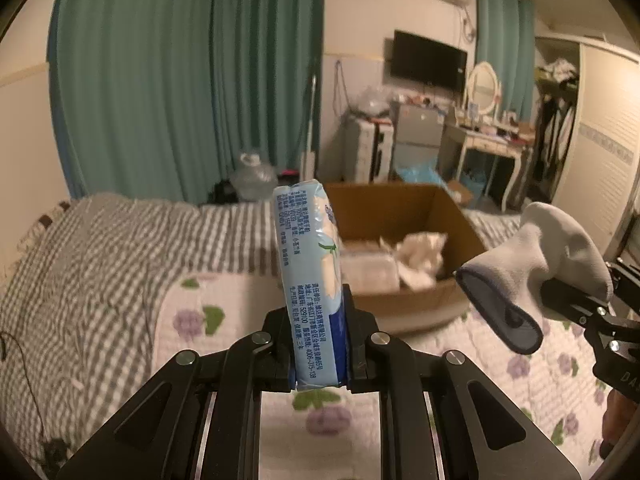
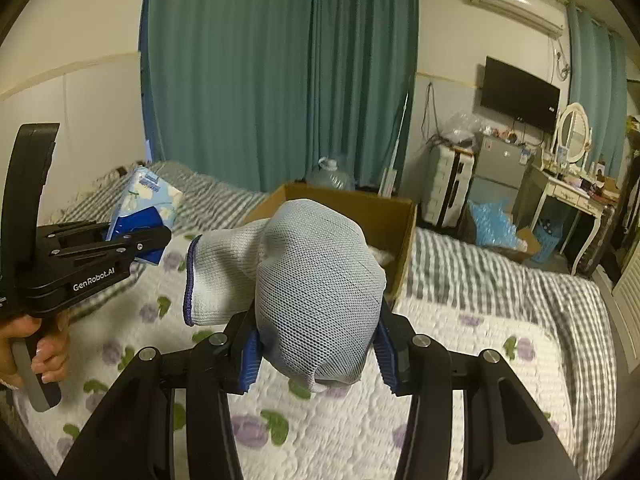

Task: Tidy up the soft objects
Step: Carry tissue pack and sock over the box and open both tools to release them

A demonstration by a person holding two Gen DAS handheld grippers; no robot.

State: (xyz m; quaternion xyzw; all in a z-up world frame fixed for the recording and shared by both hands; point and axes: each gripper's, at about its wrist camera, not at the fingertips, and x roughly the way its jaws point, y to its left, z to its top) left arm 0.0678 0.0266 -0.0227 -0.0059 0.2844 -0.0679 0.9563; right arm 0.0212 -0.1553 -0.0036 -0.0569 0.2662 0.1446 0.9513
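Two light, squashy things ride clamped above the bed: the left hand-held gripper [image 1: 320, 344] pinches a slippery tissue pack [image 1: 310, 264] low, the right hand-held gripper [image 2: 316, 344] squeezes a limp glove [image 2: 312, 280] mid-body.

Both grippers are matte black linkages with round silver screws at the joints; the right gripper [image 2: 318, 354] has ribbed blue pads. The left gripper [image 2: 138, 240] carries white "GenRobot.AI" lettering on its side
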